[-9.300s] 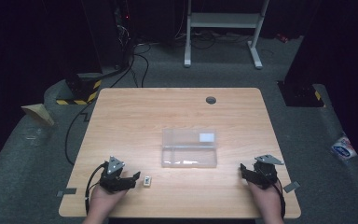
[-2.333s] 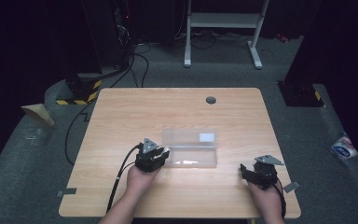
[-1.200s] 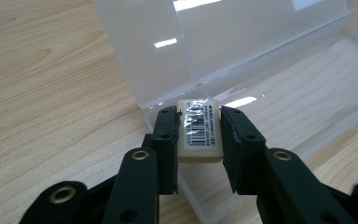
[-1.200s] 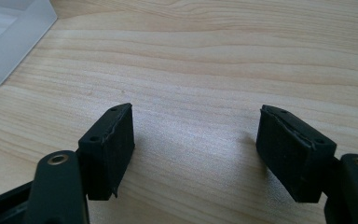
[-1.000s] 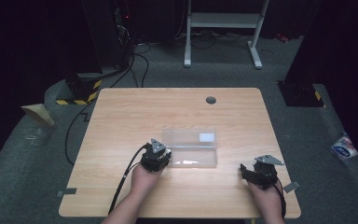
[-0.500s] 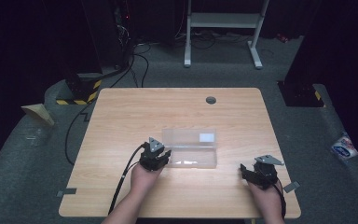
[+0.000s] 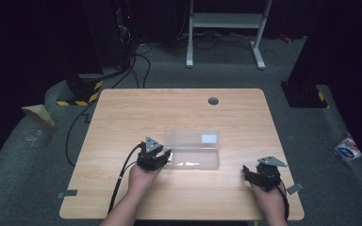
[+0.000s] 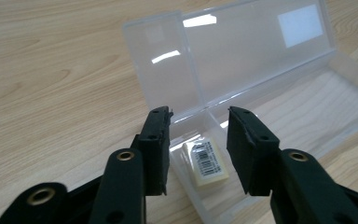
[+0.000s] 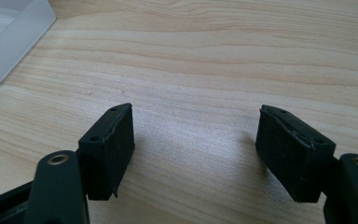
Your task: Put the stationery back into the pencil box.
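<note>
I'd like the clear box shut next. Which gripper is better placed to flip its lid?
Left, probably. The left gripper hangs open at the box end, its lid just beyond. The right gripper sits open, apart from the box.

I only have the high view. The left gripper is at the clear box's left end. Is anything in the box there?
Observer: Yes. A small barcoded item lies in the end compartment of the box.
Operator: Is the left gripper holding it?
Observer: No. The left gripper is open above the item.
Operator: And the right gripper?
Observer: The right gripper is open wide over bare table, with a box corner at its upper left.
</note>
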A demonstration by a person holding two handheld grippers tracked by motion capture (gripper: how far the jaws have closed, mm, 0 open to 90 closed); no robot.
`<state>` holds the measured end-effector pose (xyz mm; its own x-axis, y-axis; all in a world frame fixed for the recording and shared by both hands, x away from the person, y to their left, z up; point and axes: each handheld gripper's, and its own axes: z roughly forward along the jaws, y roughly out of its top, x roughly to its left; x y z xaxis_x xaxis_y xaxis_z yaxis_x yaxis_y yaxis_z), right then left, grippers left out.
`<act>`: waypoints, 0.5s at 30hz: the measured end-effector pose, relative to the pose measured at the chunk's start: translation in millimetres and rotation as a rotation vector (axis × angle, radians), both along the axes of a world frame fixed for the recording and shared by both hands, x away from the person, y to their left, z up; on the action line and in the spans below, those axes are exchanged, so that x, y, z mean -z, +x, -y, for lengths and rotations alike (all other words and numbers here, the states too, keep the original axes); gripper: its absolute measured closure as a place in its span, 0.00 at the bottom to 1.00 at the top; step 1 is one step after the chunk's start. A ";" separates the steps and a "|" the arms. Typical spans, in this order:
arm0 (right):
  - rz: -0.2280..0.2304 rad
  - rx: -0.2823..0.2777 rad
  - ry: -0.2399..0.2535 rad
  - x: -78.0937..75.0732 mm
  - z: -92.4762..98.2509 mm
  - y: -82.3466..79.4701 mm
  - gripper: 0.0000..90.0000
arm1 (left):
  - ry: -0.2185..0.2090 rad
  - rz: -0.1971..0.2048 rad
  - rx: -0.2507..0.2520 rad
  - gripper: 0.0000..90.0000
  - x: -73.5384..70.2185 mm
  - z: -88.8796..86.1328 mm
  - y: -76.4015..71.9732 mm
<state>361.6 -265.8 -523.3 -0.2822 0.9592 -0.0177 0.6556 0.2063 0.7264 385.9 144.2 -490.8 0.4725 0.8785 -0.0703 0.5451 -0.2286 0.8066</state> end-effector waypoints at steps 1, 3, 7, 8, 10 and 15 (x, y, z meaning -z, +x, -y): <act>0.000 0.000 0.000 0.0 0.0 0.0 0.31 | -0.011 -0.002 0.001 0.64 0.4 -3.0 -0.1; 0.000 0.000 -0.001 0.0 0.0 0.0 0.31 | -0.017 0.002 0.003 0.62 0.6 -5.9 -1.0; -0.002 0.005 0.003 0.0 -0.6 0.2 0.31 | -0.011 0.001 -0.013 0.60 2.1 -19.4 -4.3; -0.002 0.005 0.003 0.0 -0.6 0.2 0.31 | -0.009 -0.004 -0.021 0.59 2.8 -23.8 -4.8; -0.002 0.005 0.003 0.0 -0.6 0.2 0.31 | -0.010 -0.012 -0.045 0.58 4.5 -38.9 -6.7; -0.003 0.005 0.003 0.0 -0.6 0.2 0.31 | 0.007 -0.018 -0.067 0.55 8.9 -60.9 -10.9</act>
